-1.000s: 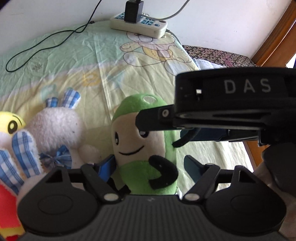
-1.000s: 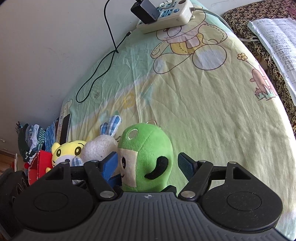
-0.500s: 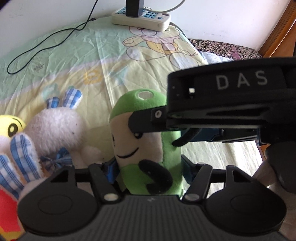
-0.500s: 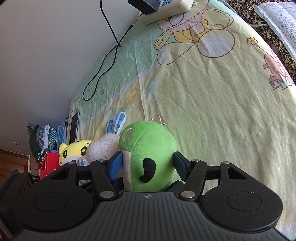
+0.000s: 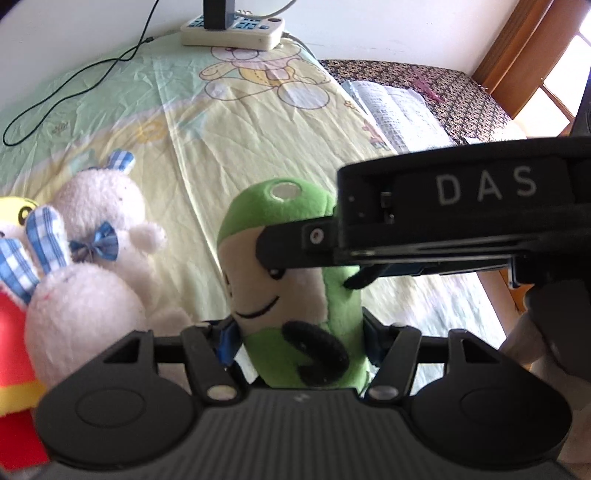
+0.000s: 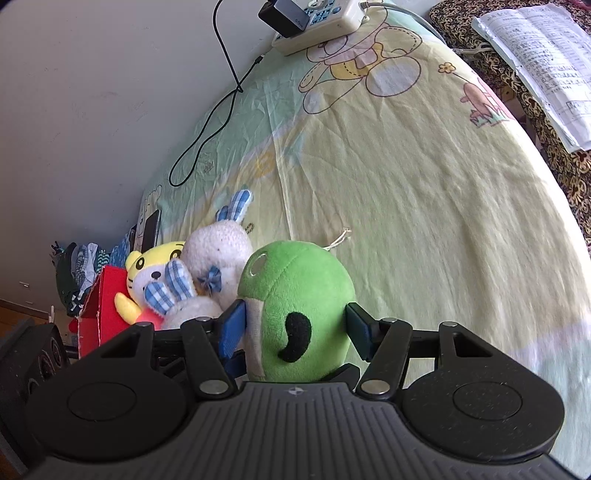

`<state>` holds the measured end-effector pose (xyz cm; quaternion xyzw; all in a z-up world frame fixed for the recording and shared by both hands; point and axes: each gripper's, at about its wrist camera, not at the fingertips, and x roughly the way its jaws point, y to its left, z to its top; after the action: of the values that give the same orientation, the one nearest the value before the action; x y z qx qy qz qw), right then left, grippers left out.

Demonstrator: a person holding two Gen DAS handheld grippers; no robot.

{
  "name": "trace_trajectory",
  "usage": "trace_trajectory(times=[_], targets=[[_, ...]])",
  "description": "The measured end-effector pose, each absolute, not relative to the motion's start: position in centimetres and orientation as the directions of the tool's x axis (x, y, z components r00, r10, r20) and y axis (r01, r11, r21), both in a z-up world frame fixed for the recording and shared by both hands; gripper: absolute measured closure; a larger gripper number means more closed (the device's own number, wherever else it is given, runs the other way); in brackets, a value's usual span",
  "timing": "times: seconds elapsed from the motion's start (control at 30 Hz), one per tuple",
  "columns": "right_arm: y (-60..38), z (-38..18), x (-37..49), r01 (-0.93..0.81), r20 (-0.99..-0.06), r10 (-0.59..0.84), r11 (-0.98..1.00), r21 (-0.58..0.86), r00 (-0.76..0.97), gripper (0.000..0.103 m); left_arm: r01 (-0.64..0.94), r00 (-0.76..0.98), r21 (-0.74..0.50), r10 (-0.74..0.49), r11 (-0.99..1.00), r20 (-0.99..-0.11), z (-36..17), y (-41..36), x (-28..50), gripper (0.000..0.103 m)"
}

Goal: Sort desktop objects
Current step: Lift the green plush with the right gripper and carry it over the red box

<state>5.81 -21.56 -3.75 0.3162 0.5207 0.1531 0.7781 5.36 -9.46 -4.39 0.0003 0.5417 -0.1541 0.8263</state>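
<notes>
A pale yellow-green cartoon sheet (image 6: 424, 206) covers the surface, with a white power strip (image 5: 232, 31) at its far edge. Near the left side sit two white rabbit plushes (image 5: 103, 210) and a yellow tiger plush (image 6: 147, 266). Just right of them the green plush (image 6: 303, 306) is grasped from both sides by the left gripper (image 5: 299, 336) and the right gripper (image 6: 295, 328).

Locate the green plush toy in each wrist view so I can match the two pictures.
Left wrist: green plush toy at lower centre, face towards the camera, between the fingers.
Right wrist: lower centre, seen from its side, between the fingers.
Shared landmark: power strip at the top edge.
</notes>
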Motion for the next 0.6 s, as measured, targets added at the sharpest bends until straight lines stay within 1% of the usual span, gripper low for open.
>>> trace_trajectory(times=[0.3,0.6], targets=[[-18.3,-3.5,1.0,0.036,-0.731,0.598,0.765,0.643,0.328,0.041,0.291,0.346,-0.145,-0.245,0.946,-0.906,-4.3,-8.0,-1.3,0.038],[-10.4,-3.7,-0.1,-0.112,-0.724,0.667,0.744,0.659,0.177,0.041,0.195,0.345,-0.112,-0.175,0.974,-0.922,-4.1,-1.7,-6.5,0.038]])
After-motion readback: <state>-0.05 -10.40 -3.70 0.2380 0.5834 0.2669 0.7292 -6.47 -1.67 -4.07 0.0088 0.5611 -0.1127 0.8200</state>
